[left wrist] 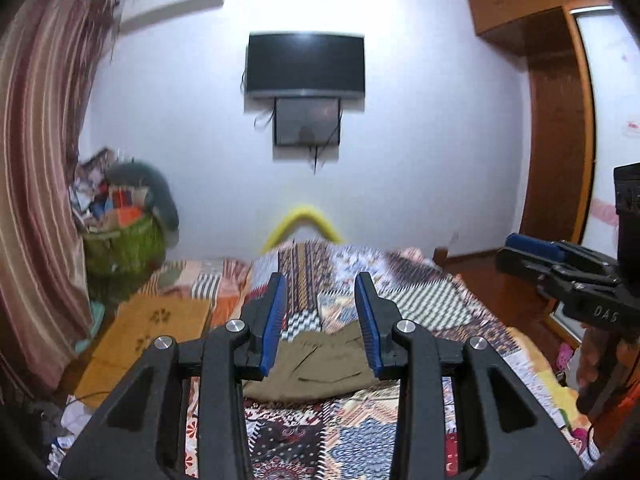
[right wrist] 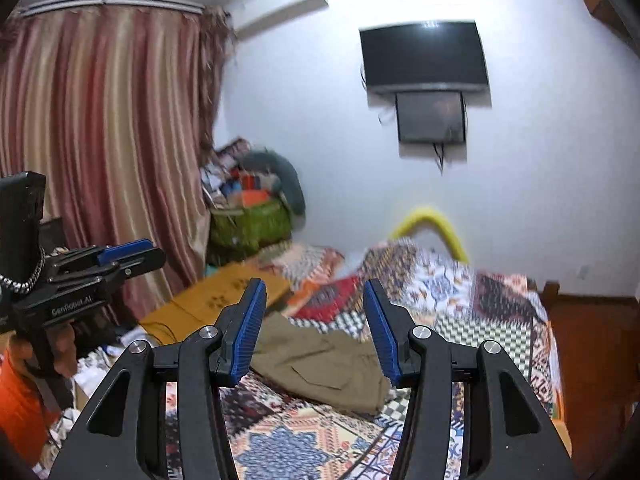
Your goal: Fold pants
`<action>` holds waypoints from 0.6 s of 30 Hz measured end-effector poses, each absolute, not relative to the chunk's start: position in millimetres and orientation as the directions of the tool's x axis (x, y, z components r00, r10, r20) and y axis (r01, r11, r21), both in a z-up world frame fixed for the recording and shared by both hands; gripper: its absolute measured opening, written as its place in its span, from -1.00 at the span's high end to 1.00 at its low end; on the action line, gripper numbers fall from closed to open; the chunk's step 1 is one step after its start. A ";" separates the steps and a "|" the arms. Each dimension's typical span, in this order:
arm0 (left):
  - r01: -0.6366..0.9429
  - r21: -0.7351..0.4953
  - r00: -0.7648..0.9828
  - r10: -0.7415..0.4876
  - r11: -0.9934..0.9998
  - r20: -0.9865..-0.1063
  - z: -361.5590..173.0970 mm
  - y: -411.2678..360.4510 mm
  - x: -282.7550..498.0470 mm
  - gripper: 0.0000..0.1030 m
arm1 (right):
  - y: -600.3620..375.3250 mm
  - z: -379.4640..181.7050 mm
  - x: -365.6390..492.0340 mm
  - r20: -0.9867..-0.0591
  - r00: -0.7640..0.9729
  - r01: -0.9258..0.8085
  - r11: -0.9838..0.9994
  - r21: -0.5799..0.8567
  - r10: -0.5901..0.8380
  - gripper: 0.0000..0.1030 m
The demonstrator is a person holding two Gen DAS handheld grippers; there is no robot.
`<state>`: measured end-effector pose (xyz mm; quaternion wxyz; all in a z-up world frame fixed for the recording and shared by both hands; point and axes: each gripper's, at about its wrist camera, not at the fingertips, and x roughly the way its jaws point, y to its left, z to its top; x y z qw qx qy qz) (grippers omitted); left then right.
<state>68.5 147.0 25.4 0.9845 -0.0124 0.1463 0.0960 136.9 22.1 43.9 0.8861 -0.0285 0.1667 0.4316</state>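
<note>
A: Where are the pants (left wrist: 316,364) now, relative to the two grippers?

B: They lie on the patchwork bedspread (left wrist: 420,300), as a compact olive bundle. It looks already folded, though I cannot count the layers. Both grippers are above the pants and look slightly downward over them, towards the wall with the television (left wrist: 306,64).

A: Does any gripper hold the cloth?

B: No. The left gripper (left wrist: 321,320) has its blue pads parted by a moderate gap, and between them I see only the pants far below, nothing pinched. The right gripper (right wrist: 315,326) is the same, with its gap a little wider and also empty.

A: How does the bundle lie?

B: In the left wrist view it sits directly under the left gripper, centred between the fingers, with its longer side running across the view. In the right wrist view the longer side runs obliquely, from near the left finger (right wrist: 248,332) down towards the right one. A pocket seam shows on the top face.

A: Which hand is nearer to the pants?

B: I judge them about equal; the left seems more squarely over the bundle, the right a bit to its side. If one more fold is wanted, both must come down to the short ends of the pants. Otherwise the task looks nearly finished.
</note>
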 end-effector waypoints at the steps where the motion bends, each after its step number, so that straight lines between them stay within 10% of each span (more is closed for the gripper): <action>1: -0.188 0.006 0.944 0.182 0.982 -0.276 28.6 142.3 62.0 0.30 | 18.4 48.4 126.7 -0.297 0.576 -0.777 0.623 0.092 0.762 0.10; 6: -0.193 0.033 0.963 0.196 0.981 -0.184 37.6 116.8 26.0 0.00 | 10.4 55.8 95.6 -0.237 0.596 -0.777 0.626 0.071 0.767 0.05; 18: -0.230 0.031 0.963 0.232 0.973 -0.140 27.5 99.0 -10.6 -0.85 | -6.7 58.6 67.6 -0.166 0.634 -0.753 0.652 0.093 0.756 -0.76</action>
